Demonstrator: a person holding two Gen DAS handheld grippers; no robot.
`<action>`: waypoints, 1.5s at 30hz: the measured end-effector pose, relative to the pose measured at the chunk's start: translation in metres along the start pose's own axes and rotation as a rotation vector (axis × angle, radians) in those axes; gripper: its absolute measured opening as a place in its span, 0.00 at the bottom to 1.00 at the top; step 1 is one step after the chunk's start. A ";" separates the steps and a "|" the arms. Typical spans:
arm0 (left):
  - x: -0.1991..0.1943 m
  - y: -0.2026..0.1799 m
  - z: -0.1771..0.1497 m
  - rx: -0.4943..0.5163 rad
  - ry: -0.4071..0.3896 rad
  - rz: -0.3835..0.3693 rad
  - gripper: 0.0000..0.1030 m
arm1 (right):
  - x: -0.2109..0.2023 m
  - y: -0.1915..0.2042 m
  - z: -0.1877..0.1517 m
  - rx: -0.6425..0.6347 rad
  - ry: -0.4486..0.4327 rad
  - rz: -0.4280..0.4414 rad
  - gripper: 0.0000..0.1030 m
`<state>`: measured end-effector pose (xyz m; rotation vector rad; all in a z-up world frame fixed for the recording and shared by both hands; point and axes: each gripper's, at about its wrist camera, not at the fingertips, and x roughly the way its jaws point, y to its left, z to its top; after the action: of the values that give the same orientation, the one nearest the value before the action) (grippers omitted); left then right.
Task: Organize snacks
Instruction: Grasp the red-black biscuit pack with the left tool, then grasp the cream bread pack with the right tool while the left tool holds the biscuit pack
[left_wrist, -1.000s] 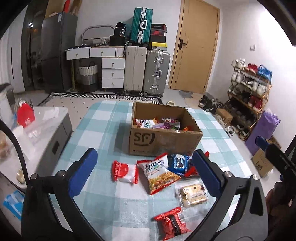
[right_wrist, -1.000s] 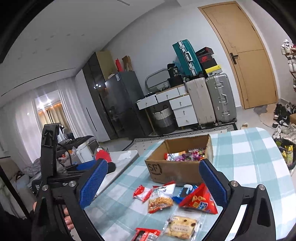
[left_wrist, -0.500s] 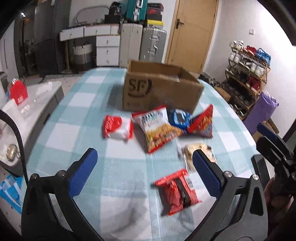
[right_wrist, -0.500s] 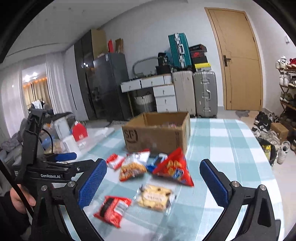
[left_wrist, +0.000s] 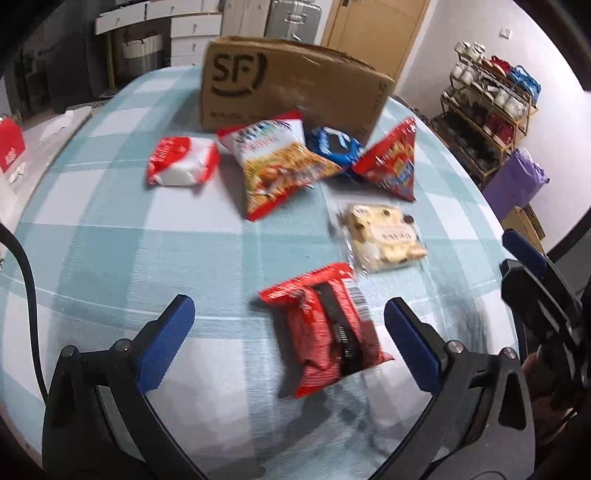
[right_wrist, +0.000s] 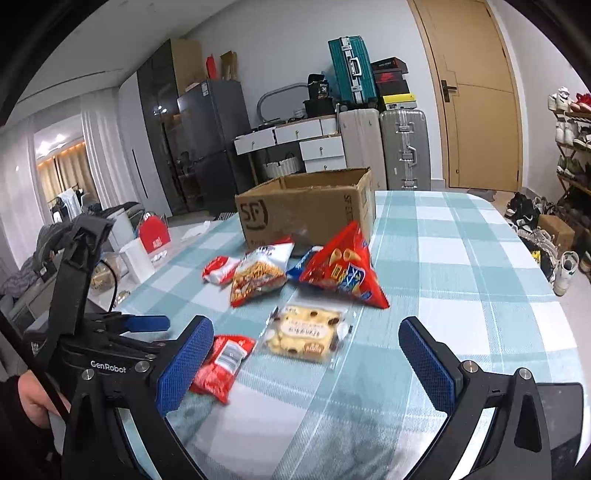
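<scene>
A cardboard SF box (left_wrist: 291, 88) (right_wrist: 306, 206) stands at the far side of the checked table (left_wrist: 110, 229). In front of it lie several snack packs: a red-white pack (left_wrist: 181, 164), a chips bag (left_wrist: 277, 162), a blue pack (left_wrist: 334, 144), a red triangular bag (left_wrist: 391, 162) (right_wrist: 341, 271), a clear cookie pack (left_wrist: 384, 236) (right_wrist: 306, 332) and a red wrapper (left_wrist: 325, 325) (right_wrist: 221, 362). My left gripper (left_wrist: 288, 332) is open, low over the red wrapper, which lies between its fingers. My right gripper (right_wrist: 306, 362) is open just before the cookie pack.
Suitcases (right_wrist: 388, 147), drawers and a door (right_wrist: 480, 103) stand beyond the table. A shoe rack (left_wrist: 491, 107) is at the right. A side counter with a red item (right_wrist: 155, 232) is at the left. The left gripper's body (right_wrist: 85, 332) shows in the right wrist view.
Both grippers have dropped and moved forward toward the table. The left one now hangs low over the red wrapper; the right one nears the cookie pack. Both stay open.
</scene>
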<state>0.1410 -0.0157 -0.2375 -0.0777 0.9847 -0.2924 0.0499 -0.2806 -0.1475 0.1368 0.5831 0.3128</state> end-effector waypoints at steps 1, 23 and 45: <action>0.004 -0.004 0.000 0.007 0.009 0.004 0.99 | 0.001 -0.001 -0.001 0.011 0.004 0.009 0.99; 0.020 -0.024 0.004 0.109 0.026 0.140 0.59 | 0.006 -0.022 -0.013 0.128 0.038 0.058 0.99; 0.005 -0.008 -0.005 0.085 0.001 0.068 0.44 | 0.024 -0.029 -0.015 0.165 0.128 0.049 0.99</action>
<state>0.1380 -0.0247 -0.2426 0.0332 0.9731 -0.2715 0.0679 -0.2992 -0.1783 0.2921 0.7334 0.3228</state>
